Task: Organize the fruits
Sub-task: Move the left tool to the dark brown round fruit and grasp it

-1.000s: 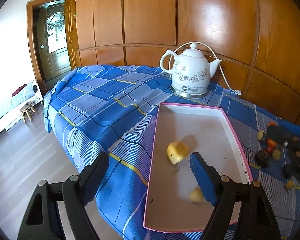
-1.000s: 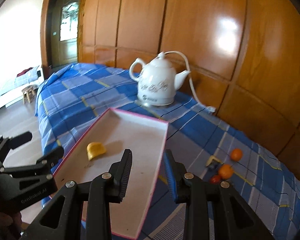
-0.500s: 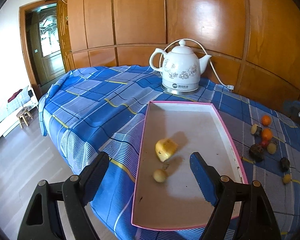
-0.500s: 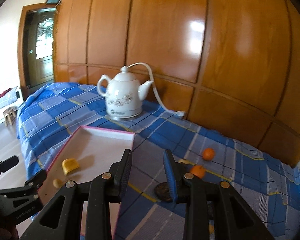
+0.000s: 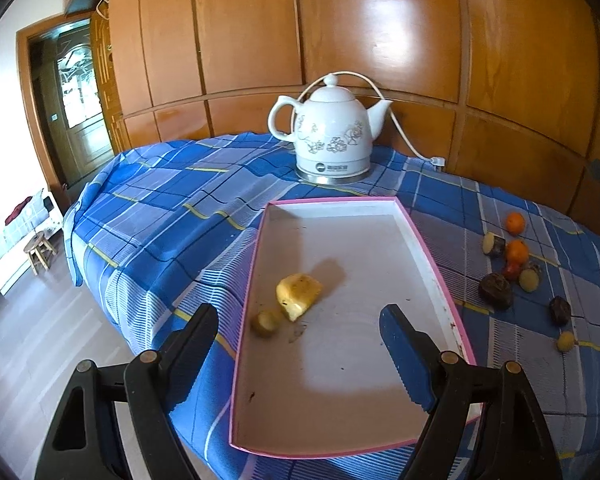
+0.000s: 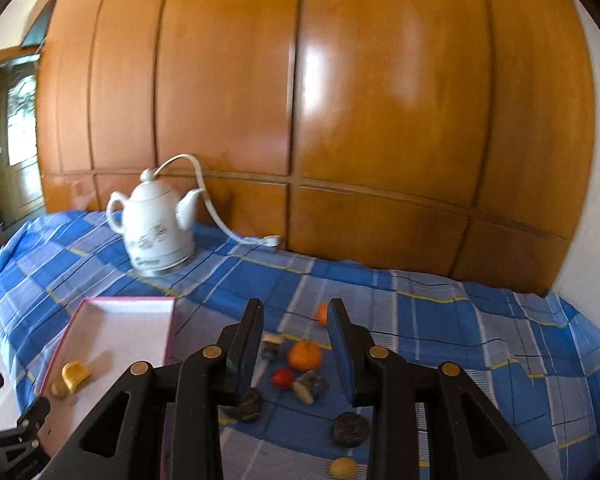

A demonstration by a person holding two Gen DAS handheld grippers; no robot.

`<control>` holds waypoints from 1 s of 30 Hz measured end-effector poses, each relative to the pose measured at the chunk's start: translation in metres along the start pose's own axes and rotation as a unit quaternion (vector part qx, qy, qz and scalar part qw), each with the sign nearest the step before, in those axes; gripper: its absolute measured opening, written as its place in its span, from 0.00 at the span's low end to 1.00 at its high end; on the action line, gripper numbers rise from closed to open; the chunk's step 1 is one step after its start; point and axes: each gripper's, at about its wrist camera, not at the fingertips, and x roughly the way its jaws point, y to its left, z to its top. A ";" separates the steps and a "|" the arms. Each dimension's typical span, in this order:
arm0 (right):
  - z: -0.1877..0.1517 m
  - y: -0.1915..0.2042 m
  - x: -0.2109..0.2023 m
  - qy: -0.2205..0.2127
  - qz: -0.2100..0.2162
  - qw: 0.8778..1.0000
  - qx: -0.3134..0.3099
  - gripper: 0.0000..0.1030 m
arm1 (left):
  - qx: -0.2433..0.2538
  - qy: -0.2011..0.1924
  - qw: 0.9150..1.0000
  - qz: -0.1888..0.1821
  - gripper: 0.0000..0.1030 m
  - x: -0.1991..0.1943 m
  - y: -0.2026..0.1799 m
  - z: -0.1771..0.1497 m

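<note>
A pink-rimmed white tray [image 5: 432,248] lies on the blue checked cloth; it also shows in the right wrist view [image 6: 120,300]. In it lie a yellow fruit piece [image 5: 298,290] and a small yellow-green fruit [image 5: 266,323]. My left gripper [image 5: 300,334] is open and empty above the tray's near half. Loose fruits lie on the cloth right of the tray: oranges [image 6: 305,355], a small red fruit [image 6: 281,377], dark fruits [image 6: 350,429] and a small yellow one [image 6: 343,469]. My right gripper [image 6: 296,344] is open and empty, held above this cluster.
A white ceramic kettle [image 5: 332,140] with a cord stands behind the tray by the wooden wall panels [image 5: 380,40]. The table's left edge drops to the floor, where a small stool [image 5: 40,250] stands. A doorway [image 5: 76,92] is at far left.
The small yellow-green fruit has rolled left to rest beside the yellow piece. My right gripper has swung right from the tray to above the loose fruits. The left view has pulled back slightly.
</note>
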 end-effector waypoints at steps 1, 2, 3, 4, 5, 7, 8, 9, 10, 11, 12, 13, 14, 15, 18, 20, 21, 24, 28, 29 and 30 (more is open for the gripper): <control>0.000 -0.005 -0.001 -0.002 -0.006 1.000 0.004 0.33 | 0.004 0.000 1.000 -0.001 0.81 0.000 -0.003 0.000; 0.001 -0.007 -0.002 -0.004 -0.008 1.000 0.006 0.33 | 0.006 0.000 1.000 -0.002 0.81 0.000 -0.004 0.000; 0.001 -0.011 -0.003 -0.005 -0.011 1.000 0.008 0.33 | 0.008 0.001 1.000 -0.003 0.81 0.000 -0.006 0.000; 0.002 -0.013 -0.003 -0.007 -0.013 1.000 0.010 0.33 | 0.010 0.001 1.000 -0.004 0.81 0.000 -0.007 0.000; 0.003 -0.015 -0.004 -0.008 -0.015 1.000 0.011 0.33 | 0.012 0.001 1.000 -0.006 0.81 0.000 -0.009 0.000; 0.003 -0.017 -0.005 -0.009 -0.017 1.000 0.014 0.33 | 0.016 0.002 1.000 -0.007 0.81 0.000 -0.012 0.001; 0.003 -0.019 -0.005 -0.009 -0.017 1.000 0.016 0.33 | 0.018 0.002 1.000 -0.009 0.81 0.000 -0.014 0.001; 0.003 -0.019 -0.006 -0.009 -0.018 1.000 0.017 0.33 | 0.020 0.002 1.000 -0.009 0.81 -0.001 -0.015 0.001; 0.003 -0.020 -0.006 -0.009 -0.019 1.000 0.017 0.33 | 0.022 0.001 1.000 -0.010 0.81 -0.001 -0.017 0.002; 0.002 -0.021 -0.006 -0.009 -0.020 1.000 0.018 0.33 | 0.025 0.001 1.000 -0.011 0.81 -0.001 -0.019 0.002; 0.002 -0.023 -0.005 -0.008 -0.020 1.000 0.019 0.33 | 0.026 0.001 1.000 -0.012 0.81 -0.001 -0.020 0.003; 0.002 -0.024 -0.005 -0.007 -0.020 1.000 0.019 0.33 | 0.028 0.001 1.000 -0.013 0.81 -0.001 -0.022 0.003; 0.002 -0.025 -0.005 -0.006 -0.020 1.000 0.020 0.33 | 0.030 0.001 0.999 -0.014 0.81 -0.001 -0.024 0.003; 0.001 -0.026 -0.004 -0.006 -0.021 1.000 0.020 0.33 | 0.032 0.001 0.999 -0.015 0.81 -0.001 -0.025 0.003; 0.000 -0.029 -0.002 -0.004 -0.022 1.000 0.019 0.33 | 0.039 0.002 0.999 -0.019 0.81 -0.001 -0.031 0.004; -0.001 -0.031 0.000 0.000 -0.023 1.000 0.016 0.33 | 0.045 0.001 0.999 -0.023 0.81 -0.002 -0.036 0.005; -0.002 -0.032 0.001 0.002 -0.023 1.000 0.015 0.34 | 0.048 0.001 0.998 -0.026 0.81 -0.002 -0.039 0.006; -0.005 -0.040 0.011 0.025 -0.013 1.000 0.003 0.36 | 0.061 0.000 0.997 -0.039 0.81 -0.004 -0.049 0.009; -0.016 -0.061 0.042 0.118 0.040 0.992 -0.018 0.39 | 0.085 -0.002 0.994 -0.063 0.81 -0.007 -0.066 0.014; -0.019 -0.068 0.051 0.144 0.054 0.988 -0.019 0.39 | 0.092 0.001 0.993 -0.076 0.81 -0.007 -0.072 0.015; -0.022 -0.074 0.058 0.166 0.066 0.984 -0.018 0.39 | 0.097 0.003 0.992 -0.083 0.81 -0.006 -0.076 0.015</control>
